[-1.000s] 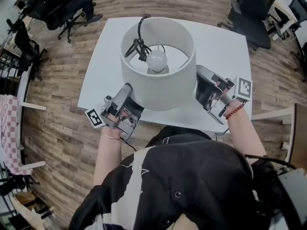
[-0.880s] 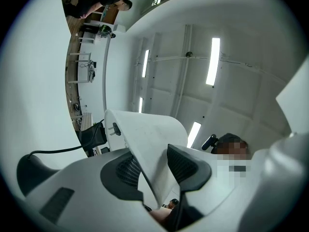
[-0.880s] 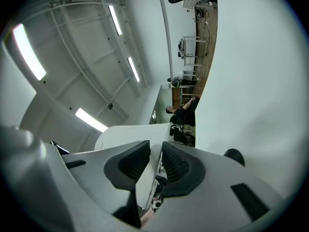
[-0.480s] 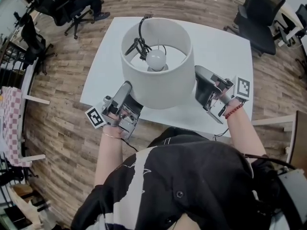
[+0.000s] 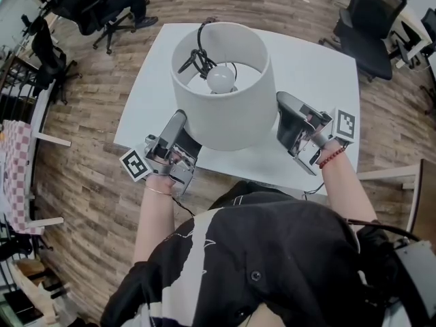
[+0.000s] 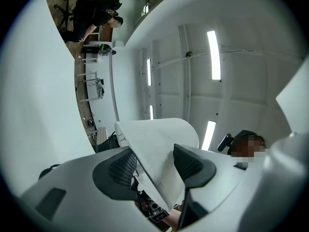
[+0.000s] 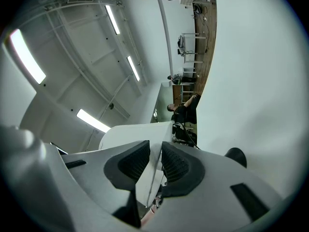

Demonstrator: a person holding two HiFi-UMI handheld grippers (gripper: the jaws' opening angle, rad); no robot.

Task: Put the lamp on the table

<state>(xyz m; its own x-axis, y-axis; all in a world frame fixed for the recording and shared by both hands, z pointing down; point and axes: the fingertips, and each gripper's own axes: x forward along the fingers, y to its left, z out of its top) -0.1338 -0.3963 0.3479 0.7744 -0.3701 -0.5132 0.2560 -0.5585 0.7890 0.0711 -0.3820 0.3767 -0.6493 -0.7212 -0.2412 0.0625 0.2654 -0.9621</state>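
White table (image 5: 313,67) on wood floor (image 5: 88,176), lamp (image 5: 228,118) up between both grippers, left gripper (image 6: 154,167) jaws just opening, now apart, shade (image 6: 161,139) wall loose between the pads, right gripper (image 7: 155,166) jaws clamped on the shade wall.

The person wears a black short-sleeved top (image 5: 272,251) streaked with broad white patches. A red beaded bracelet (image 5: 332,158) circles the wrist behind the right hand (image 5: 319,147), a thin band (image 5: 158,192) the wrist behind the left hand (image 5: 162,174), and a black cable (image 5: 381,229) arcs over the right shoulder
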